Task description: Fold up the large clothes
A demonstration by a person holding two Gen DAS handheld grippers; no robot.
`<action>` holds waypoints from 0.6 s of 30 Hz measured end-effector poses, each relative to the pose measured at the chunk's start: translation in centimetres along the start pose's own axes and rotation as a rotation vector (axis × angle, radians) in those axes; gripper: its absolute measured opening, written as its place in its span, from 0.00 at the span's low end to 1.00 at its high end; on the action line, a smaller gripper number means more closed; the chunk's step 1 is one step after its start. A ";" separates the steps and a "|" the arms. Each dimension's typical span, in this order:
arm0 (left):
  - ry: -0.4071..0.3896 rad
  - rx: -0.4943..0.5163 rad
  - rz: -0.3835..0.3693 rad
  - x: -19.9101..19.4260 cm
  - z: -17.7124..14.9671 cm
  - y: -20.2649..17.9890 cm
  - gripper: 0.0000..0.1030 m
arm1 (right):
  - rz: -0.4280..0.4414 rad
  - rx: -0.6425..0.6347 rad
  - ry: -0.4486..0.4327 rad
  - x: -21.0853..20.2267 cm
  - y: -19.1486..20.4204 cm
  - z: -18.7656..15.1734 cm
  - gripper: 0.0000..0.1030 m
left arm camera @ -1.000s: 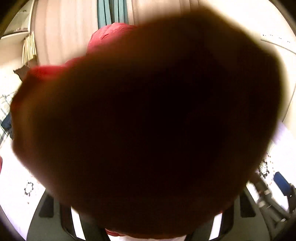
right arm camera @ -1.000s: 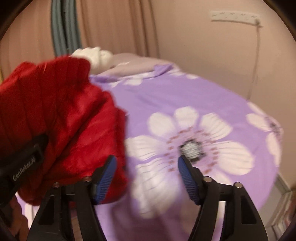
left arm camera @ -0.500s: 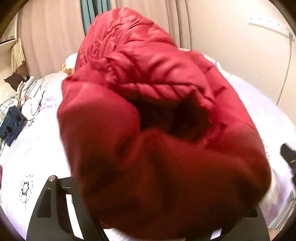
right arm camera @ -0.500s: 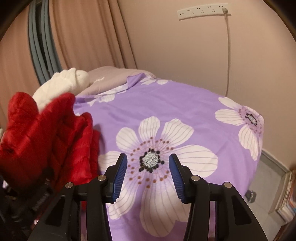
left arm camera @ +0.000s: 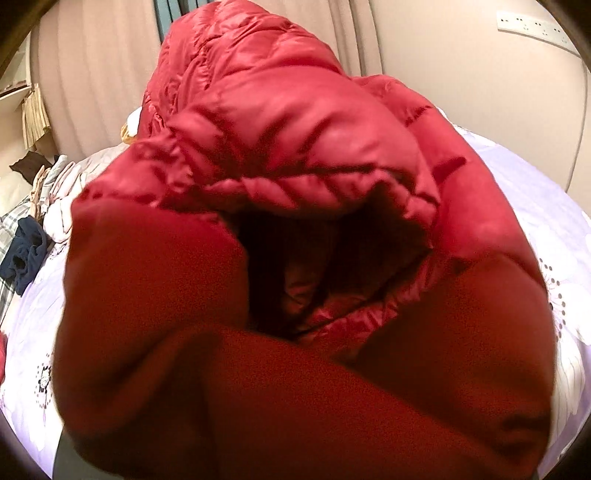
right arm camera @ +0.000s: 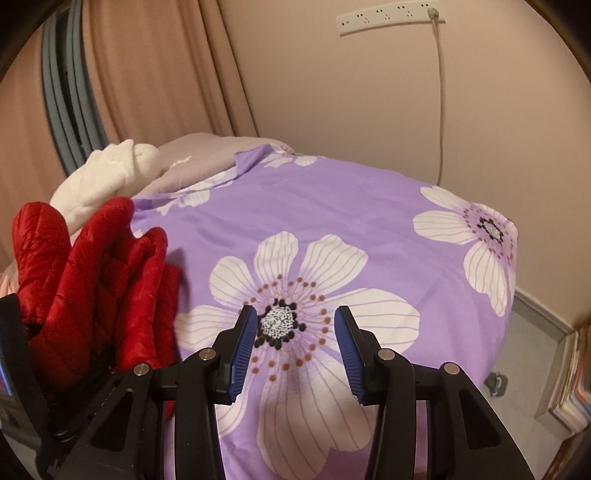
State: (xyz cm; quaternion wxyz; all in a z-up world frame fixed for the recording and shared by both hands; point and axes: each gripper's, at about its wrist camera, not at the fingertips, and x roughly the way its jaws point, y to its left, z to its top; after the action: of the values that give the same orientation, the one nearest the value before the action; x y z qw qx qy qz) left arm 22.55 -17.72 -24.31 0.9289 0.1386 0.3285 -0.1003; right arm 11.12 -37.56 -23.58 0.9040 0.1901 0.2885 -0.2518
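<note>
A red puffer jacket [left arm camera: 295, 147] is bunched right in front of the left wrist camera and hides my left gripper's fingers, so I cannot see their grip. In the right wrist view the same jacket [right arm camera: 92, 280] stands in a heap at the left, above the black housing of my left gripper [right arm camera: 16, 373]. My right gripper [right arm camera: 295, 310] hovers open over the purple flowered bedcover [right arm camera: 332, 206]. Nothing is between its blue pads [right arm camera: 243, 343], and it is well clear of the jacket.
A white fluffy bundle [right arm camera: 107, 177] and a grey pillow [right arm camera: 199, 155] lie at the head of the bed. A pile of other clothes [left arm camera: 55, 192] with a navy garment [left arm camera: 26, 254] sits at the left. A power strip [right arm camera: 388, 16] hangs on the wall; books [right arm camera: 576, 387] stand beside the bed.
The jacket came off the left lens, so its quilting now shows. My right gripper's jaws narrowed and it swung right, away from the jacket, over the flower print.
</note>
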 end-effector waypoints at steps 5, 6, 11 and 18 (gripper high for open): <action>-0.005 0.022 -0.005 -1.0 -1.7 0.4 0.74 | 0.017 0.004 0.013 -0.3 0.2 0.0 0.46; -0.002 0.035 -0.002 -1.4 -1.8 0.3 0.75 | 0.022 0.003 0.011 -0.6 0.3 0.1 0.46; -0.022 0.009 -0.081 -4.6 -1.5 2.0 0.78 | 0.059 0.013 0.004 -1.8 0.8 0.5 0.46; -0.055 -0.152 -0.236 -10.7 -1.4 7.9 0.78 | 0.100 -0.042 -0.025 -4.2 3.9 0.6 0.46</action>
State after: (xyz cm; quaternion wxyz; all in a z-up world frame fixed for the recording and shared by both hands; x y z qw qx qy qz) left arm 15.74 -8.78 -17.04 0.9270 0.0256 0.3237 -0.1876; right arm 10.57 -33.28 -19.75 0.9228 0.1823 0.2723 -0.2024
